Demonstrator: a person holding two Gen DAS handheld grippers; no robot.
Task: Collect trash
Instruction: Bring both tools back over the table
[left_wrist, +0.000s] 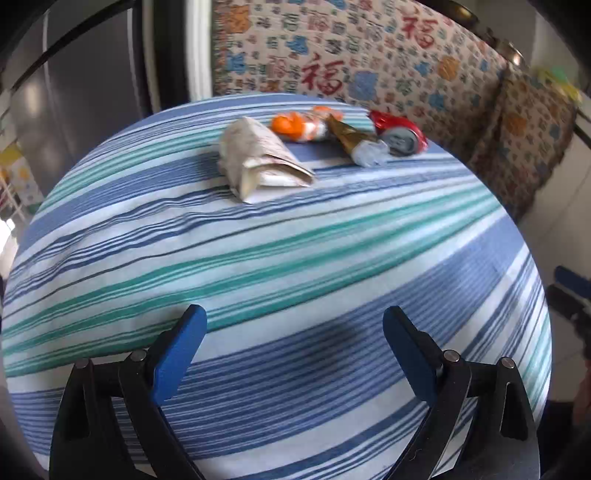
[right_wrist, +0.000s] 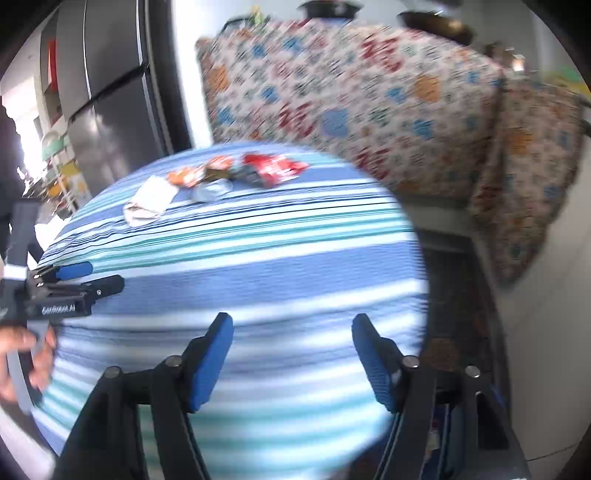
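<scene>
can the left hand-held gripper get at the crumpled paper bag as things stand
Probably yes: the left hand-held gripper is open and empty, and only bare striped tablecloth lies between it and the crumpled paper bag.

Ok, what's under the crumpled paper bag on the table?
Only the striped tablecloth shows around the crumpled paper bag. Its underside is covered, so anything beneath can't be seen. Both grippers are open and away from it.
</scene>
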